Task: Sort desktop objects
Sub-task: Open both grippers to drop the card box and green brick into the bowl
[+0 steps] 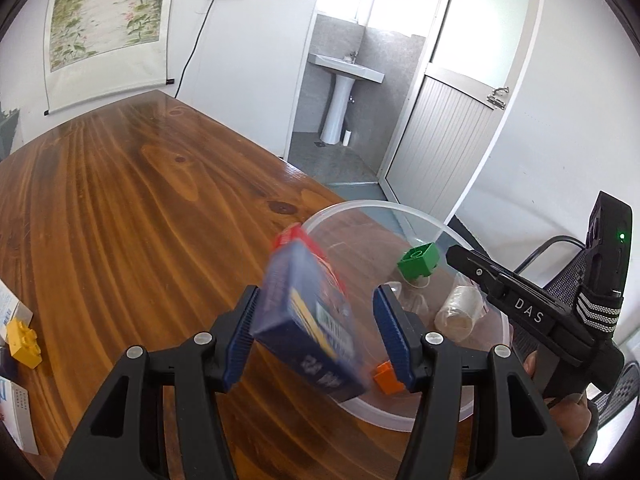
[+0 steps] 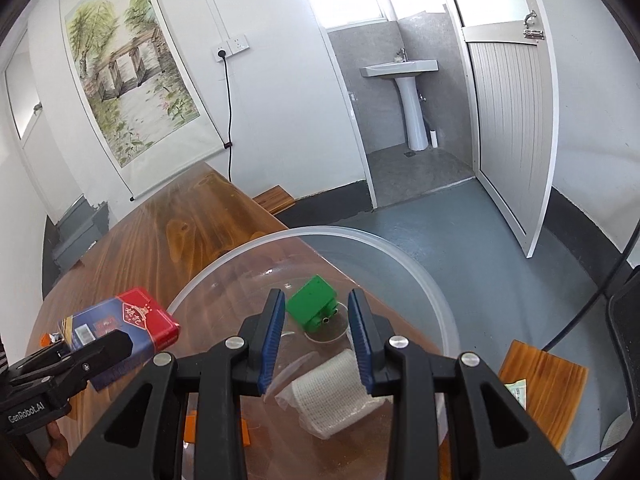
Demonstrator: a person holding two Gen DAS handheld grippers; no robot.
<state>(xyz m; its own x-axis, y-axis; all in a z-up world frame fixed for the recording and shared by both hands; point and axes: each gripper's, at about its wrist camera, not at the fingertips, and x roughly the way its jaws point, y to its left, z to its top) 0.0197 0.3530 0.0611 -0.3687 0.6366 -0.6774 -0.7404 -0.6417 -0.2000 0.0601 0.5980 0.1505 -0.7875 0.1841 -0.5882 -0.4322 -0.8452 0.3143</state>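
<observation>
A blue and red box [image 1: 310,316] sits blurred and tilted between my left gripper's [image 1: 316,336] open jaws, touching only the left pad, above the near rim of a clear plastic bowl [image 1: 424,210]. The box also shows in the right wrist view [image 2: 120,326]. In the bowl lie a green brick [image 1: 418,261], an orange brick [image 1: 387,377] and a wrapped gauze roll [image 1: 458,312]. My right gripper [image 2: 316,340] is open and empty above the bowl [image 2: 400,248], over the gauze roll [image 2: 340,392] and near the green brick [image 2: 311,304].
A yellow brick [image 1: 24,342] and white boxes [image 1: 16,412] lie at the wooden table's [image 1: 120,200] left edge. The bowl stands at the table's right end. A black mesh chair [image 1: 568,280] stands beyond it. A doorway opens behind.
</observation>
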